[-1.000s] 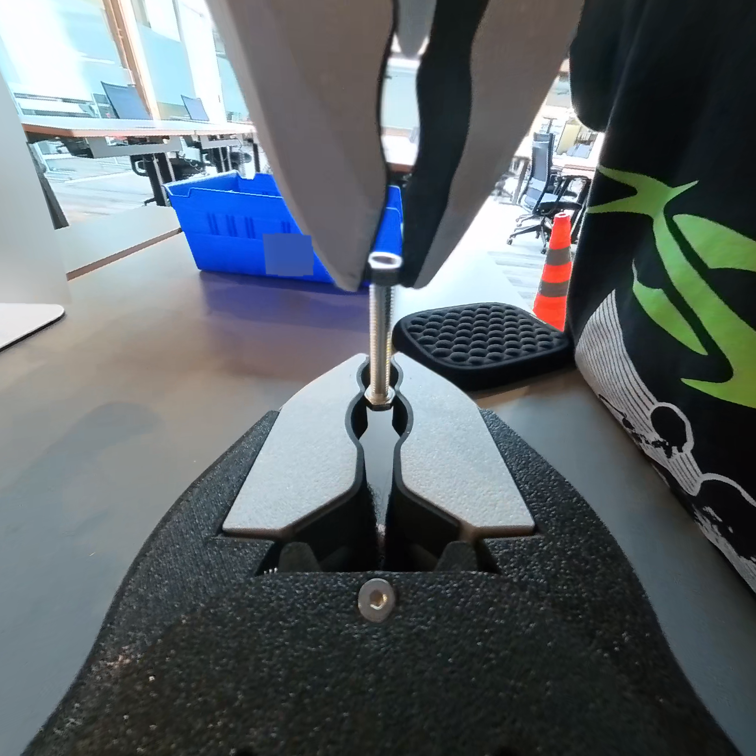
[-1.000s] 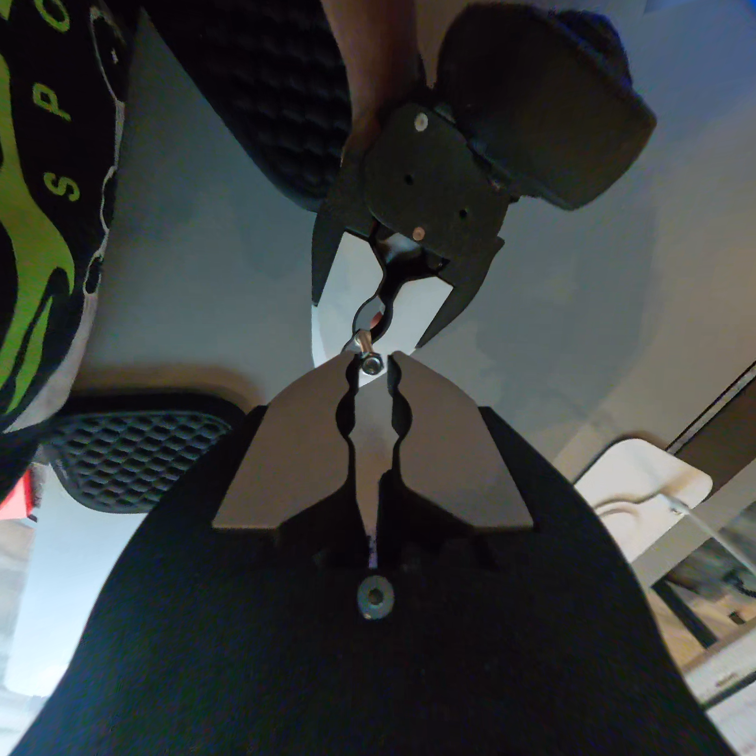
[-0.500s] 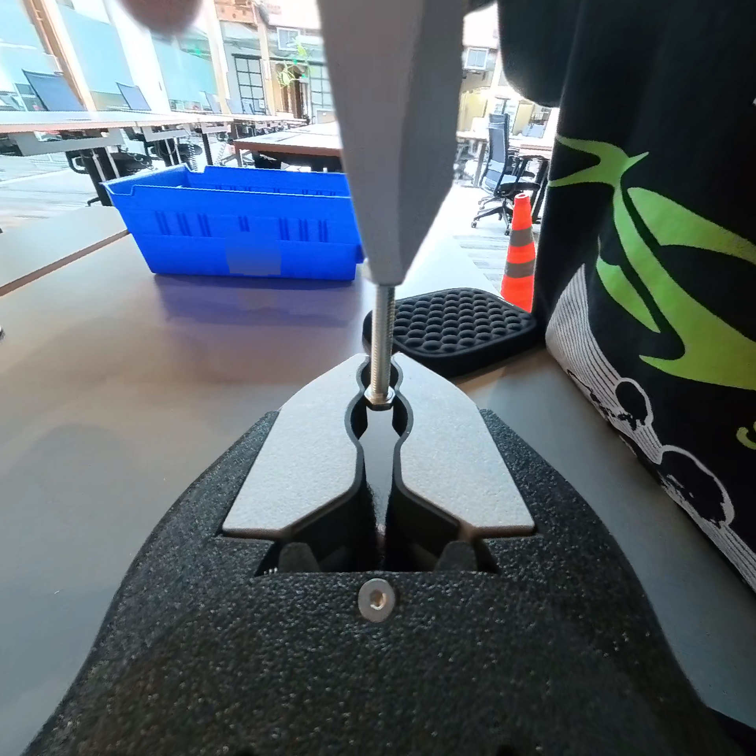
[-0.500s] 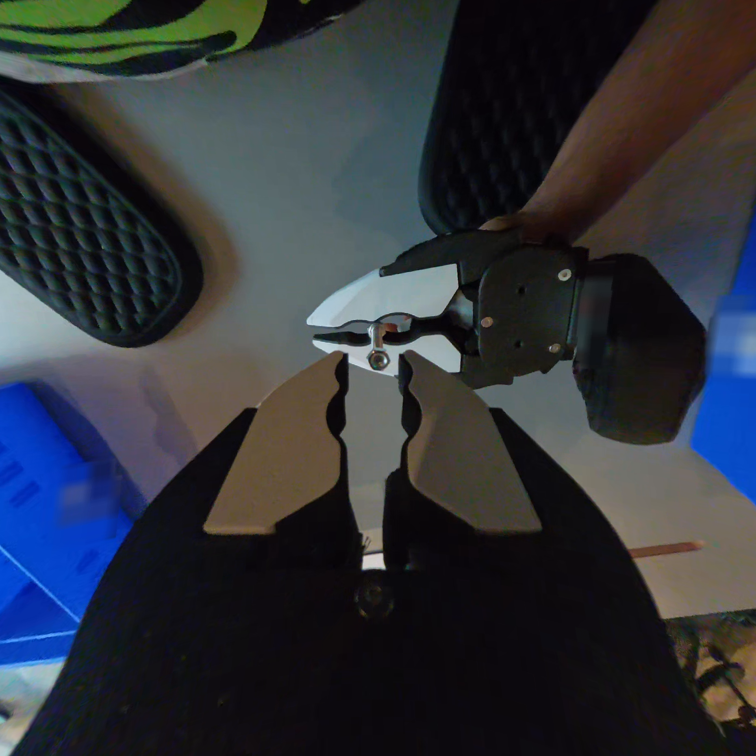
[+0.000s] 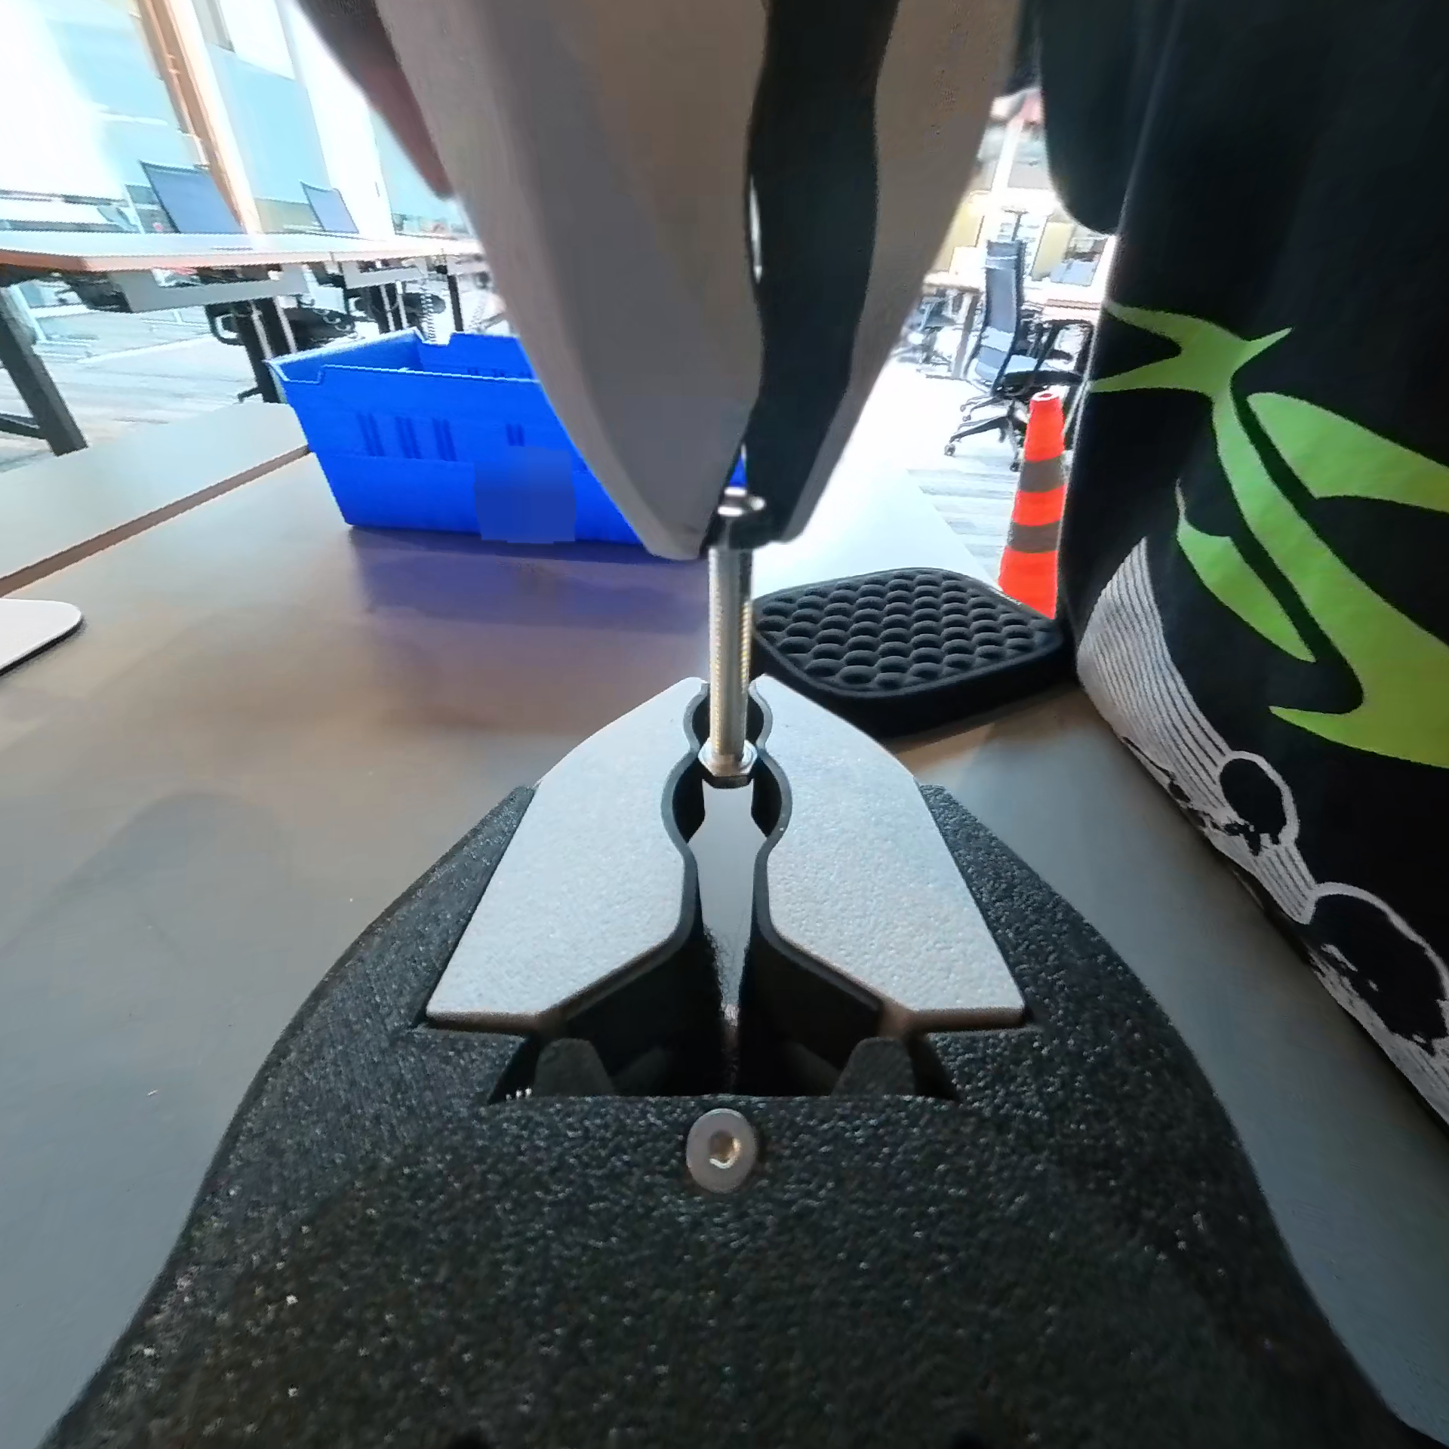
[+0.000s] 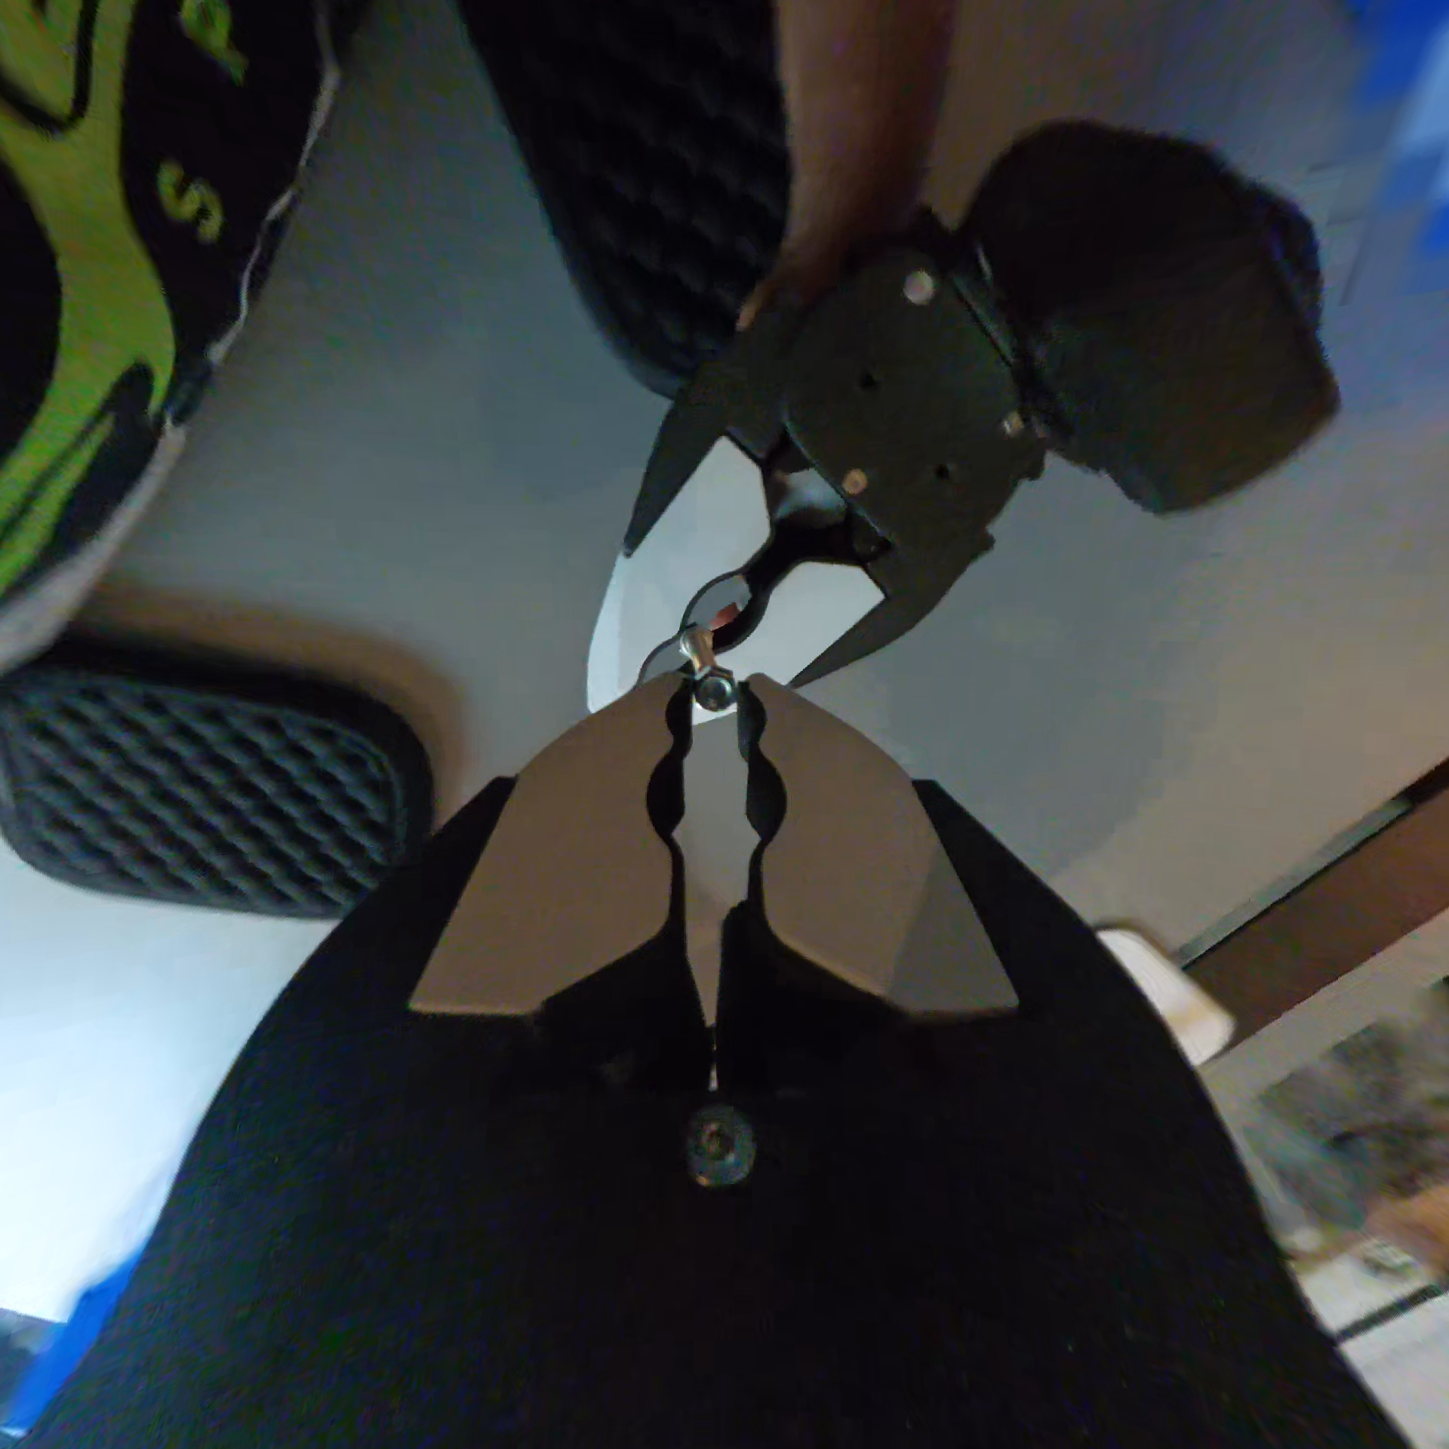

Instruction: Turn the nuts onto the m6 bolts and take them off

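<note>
Bolt [image 5: 729, 627] is held upright above the tabletop [image 5: 235, 745], pinched near its lower end by the left gripper [image 5: 728, 706], with a nut [image 5: 728, 759] just under the pinch. Its top end, at 12 o'clock, is clamped by the right gripper [image 6: 715, 690]. A black mat [image 5: 902, 643] lies at 2 o'clock.

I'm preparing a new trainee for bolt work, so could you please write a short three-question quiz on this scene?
1. True or false: the left gripper grips the bolt just above a hex nut.
2. Which part of the bolt does the right gripper close on? A) the head end B) the mid-thread C) nothing
3. Fill in: behind the bolt in the left wrist view stands a ___ bin on the table.

Key: 1 true; 2 A; 3 blue.
</note>
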